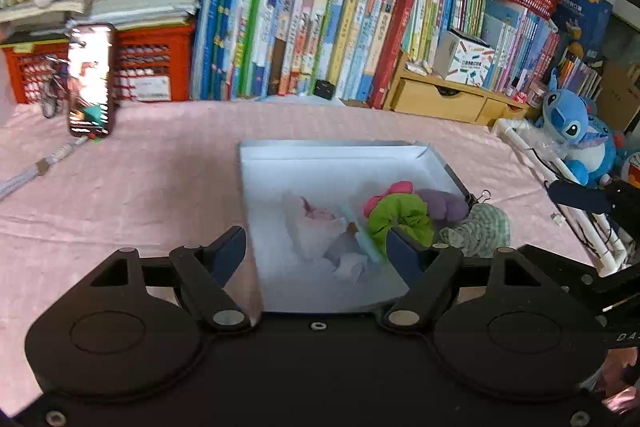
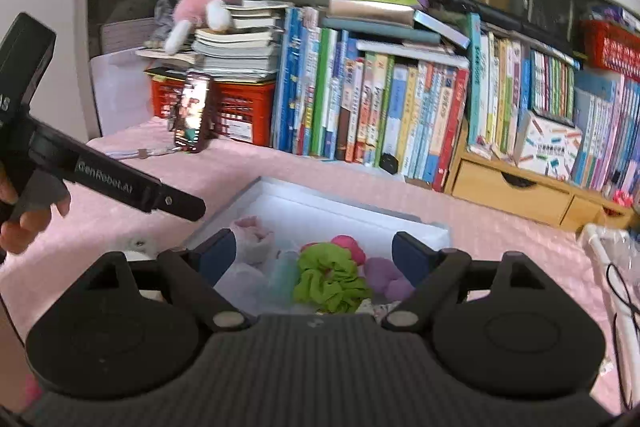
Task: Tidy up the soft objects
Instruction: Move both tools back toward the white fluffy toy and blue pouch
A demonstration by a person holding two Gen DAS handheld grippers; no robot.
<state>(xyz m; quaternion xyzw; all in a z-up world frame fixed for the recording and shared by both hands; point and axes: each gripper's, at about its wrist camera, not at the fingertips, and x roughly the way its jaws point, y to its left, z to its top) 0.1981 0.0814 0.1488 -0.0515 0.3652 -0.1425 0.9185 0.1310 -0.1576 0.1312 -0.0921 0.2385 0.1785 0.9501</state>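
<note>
Green cloth of a scrunchie (image 2: 330,277) lies in the white box (image 1: 320,157) on the pink tablecloth (image 1: 140,187), beside a pink scrunchie (image 1: 390,193) and a purple one (image 1: 442,205). A checked scrunchie (image 1: 480,229) rests at the right rim of the box. Pale folded cloths (image 1: 320,231) lie in its left half. The right gripper (image 2: 316,253) hangs over the near edge, fingers apart and empty, the green scrunchie straight ahead between them, so this hand seems nearer. The left gripper (image 1: 316,247) is also spread and empty. On its side I read "GenRobot.AI".
</note>
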